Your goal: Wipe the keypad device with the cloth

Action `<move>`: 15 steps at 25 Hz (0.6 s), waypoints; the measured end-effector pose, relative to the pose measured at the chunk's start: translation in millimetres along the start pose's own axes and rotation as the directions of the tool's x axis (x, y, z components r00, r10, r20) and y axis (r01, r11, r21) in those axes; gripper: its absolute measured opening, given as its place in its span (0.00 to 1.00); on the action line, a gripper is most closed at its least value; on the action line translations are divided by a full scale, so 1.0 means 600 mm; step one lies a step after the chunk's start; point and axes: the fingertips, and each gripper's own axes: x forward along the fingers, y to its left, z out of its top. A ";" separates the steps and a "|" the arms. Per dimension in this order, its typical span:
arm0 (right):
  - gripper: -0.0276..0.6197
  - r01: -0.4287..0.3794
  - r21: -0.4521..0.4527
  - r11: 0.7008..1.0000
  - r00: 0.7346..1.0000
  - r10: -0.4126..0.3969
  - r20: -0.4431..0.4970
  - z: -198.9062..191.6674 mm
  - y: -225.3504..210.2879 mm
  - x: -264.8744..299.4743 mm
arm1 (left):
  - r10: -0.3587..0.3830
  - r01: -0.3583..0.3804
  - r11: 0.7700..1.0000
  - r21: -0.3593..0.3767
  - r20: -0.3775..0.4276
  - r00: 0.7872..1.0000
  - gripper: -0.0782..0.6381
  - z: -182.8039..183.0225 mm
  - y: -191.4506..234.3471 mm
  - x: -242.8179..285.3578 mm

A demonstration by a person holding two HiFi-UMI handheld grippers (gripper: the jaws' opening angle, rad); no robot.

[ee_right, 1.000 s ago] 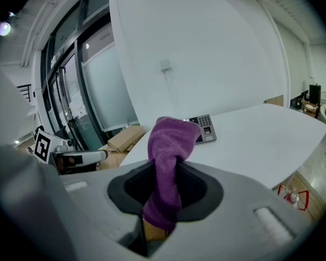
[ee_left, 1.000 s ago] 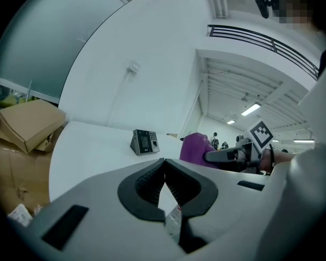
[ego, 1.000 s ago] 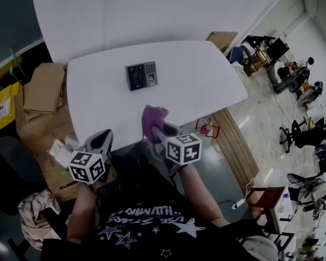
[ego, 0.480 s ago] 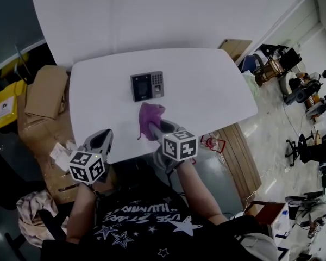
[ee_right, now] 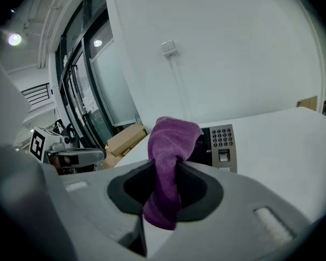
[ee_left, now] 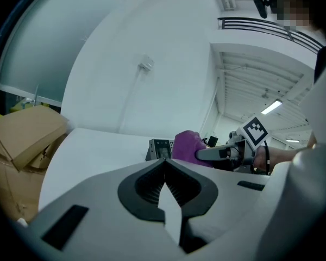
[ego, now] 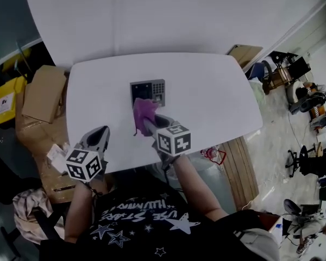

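The keypad device (ego: 148,92) lies flat near the middle of the white table (ego: 206,102); its number pad and sensor show in the right gripper view (ee_right: 221,143). My right gripper (ego: 146,122) is shut on a purple cloth (ego: 143,111), which hangs just in front of the device and overlaps its near edge. In the right gripper view the purple cloth (ee_right: 168,162) bunches up between the jaws and hides the device's left half. My left gripper (ego: 99,136) hovers at the table's near left edge, shut and empty; its view shows the device (ee_left: 158,148) and the cloth (ee_left: 186,145) ahead.
Cardboard boxes (ego: 43,94) stand left of the table, with a yellow bin (ego: 4,103) beyond them. A white wall rises behind the table. To the right lie a wooden panel (ego: 240,165), office chairs (ego: 309,156) and other clutter on the floor.
My right gripper has carried the purple cloth forward and left, from the table's near edge up to the keypad device. The left gripper has hardly moved.
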 end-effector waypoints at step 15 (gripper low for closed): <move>0.19 -0.111 -0.063 0.992 0.992 0.106 -0.076 0.048 -0.058 0.099 | 0.112 -0.112 0.992 -0.054 0.011 0.994 0.12 0.026 0.031 0.072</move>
